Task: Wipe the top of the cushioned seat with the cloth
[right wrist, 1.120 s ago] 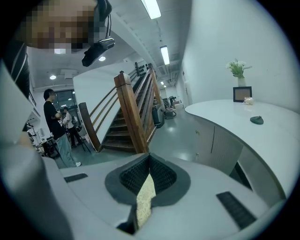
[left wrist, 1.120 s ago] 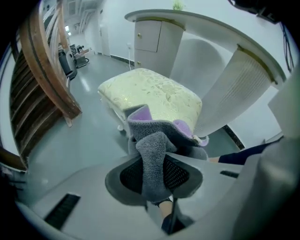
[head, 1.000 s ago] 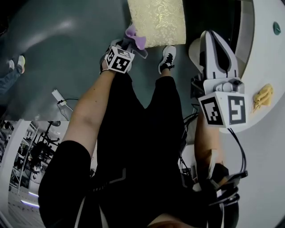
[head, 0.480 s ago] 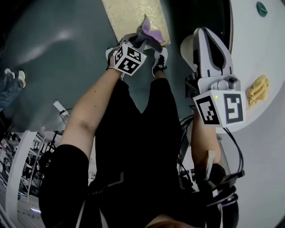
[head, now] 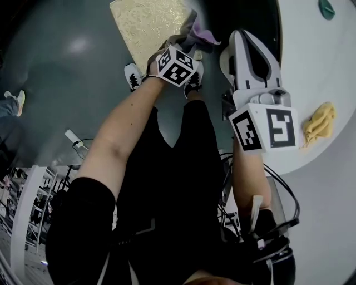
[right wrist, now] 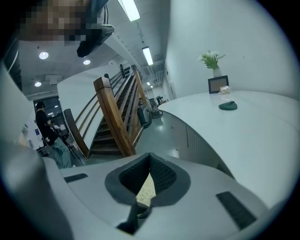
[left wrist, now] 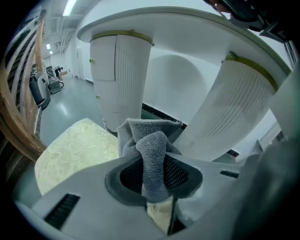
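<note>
The cushioned seat point(head: 149, 25) has a pale gold patterned top and sits on the floor at the top of the head view. My left gripper point(head: 188, 43) hangs over its near right corner, shut on a grey-purple cloth point(head: 199, 34). In the left gripper view the cloth point(left wrist: 151, 154) bunches up between the jaws point(left wrist: 153, 174), with the seat point(left wrist: 75, 150) below and to the left. The cloth looks just above the seat; contact cannot be told. My right gripper point(head: 240, 35) is held to the right of the seat, shut and empty point(right wrist: 149, 161).
A white round table point(head: 311, 67) curves along the right with a yellow cloth point(head: 317, 123) and a green object point(head: 327, 8) on it. Its white ribbed pedestals point(left wrist: 119, 79) stand close behind the seat. The person's shoes point(head: 132, 75) are beside the seat. Wooden stairs point(right wrist: 117, 122) rise further off.
My left gripper has carried the cloth rightward and forward along the seat's near edge to its right corner. The right gripper has drifted slightly left, still shut.
</note>
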`<act>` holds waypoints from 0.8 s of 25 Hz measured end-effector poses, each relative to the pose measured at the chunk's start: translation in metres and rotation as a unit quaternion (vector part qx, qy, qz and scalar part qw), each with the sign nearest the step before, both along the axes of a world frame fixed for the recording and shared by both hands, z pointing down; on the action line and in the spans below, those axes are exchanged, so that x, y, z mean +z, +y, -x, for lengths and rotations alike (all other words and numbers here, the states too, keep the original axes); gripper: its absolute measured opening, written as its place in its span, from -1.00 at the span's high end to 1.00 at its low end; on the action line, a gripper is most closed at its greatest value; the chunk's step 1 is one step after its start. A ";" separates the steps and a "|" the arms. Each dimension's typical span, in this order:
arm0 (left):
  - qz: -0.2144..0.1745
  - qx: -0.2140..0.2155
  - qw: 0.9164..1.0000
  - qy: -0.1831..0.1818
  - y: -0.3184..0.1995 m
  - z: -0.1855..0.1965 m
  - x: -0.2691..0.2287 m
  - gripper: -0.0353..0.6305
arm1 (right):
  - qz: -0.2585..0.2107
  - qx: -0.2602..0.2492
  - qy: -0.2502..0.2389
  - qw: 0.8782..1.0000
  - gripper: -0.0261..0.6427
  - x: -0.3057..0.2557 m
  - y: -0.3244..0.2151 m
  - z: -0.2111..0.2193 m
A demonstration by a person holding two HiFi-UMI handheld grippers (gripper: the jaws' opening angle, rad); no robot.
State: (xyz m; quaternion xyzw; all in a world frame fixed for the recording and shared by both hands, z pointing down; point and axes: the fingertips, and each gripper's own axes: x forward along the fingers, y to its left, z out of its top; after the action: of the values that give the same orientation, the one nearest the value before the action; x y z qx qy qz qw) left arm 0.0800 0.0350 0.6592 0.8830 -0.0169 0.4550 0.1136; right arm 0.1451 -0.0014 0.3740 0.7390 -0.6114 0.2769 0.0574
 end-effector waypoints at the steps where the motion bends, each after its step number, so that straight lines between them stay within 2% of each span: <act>1: -0.004 0.006 1.000 -0.001 0.003 -0.004 0.005 0.63 | 0.002 0.001 -0.001 1.000 0.91 0.004 0.003 -0.003; 6: -0.008 0.028 1.000 -0.006 0.011 -0.010 0.031 0.63 | 0.009 0.002 -0.010 1.000 0.90 0.022 0.014 -0.012; 11: 0.005 0.017 1.000 0.000 0.009 -0.001 0.029 0.63 | 0.005 0.003 -0.021 1.000 0.90 0.021 0.009 -0.005; 20: -0.003 0.019 1.000 -0.012 -0.010 0.055 0.031 0.63 | 0.015 -0.020 -0.019 1.000 0.90 0.022 -0.010 0.030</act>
State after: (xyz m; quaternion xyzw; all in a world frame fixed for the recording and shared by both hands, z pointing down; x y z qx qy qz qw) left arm 0.0252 0.0246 0.6906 0.8780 -0.0031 0.4675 0.1025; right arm 0.1155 -0.0118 0.3962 0.7203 -0.6228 0.2990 0.0624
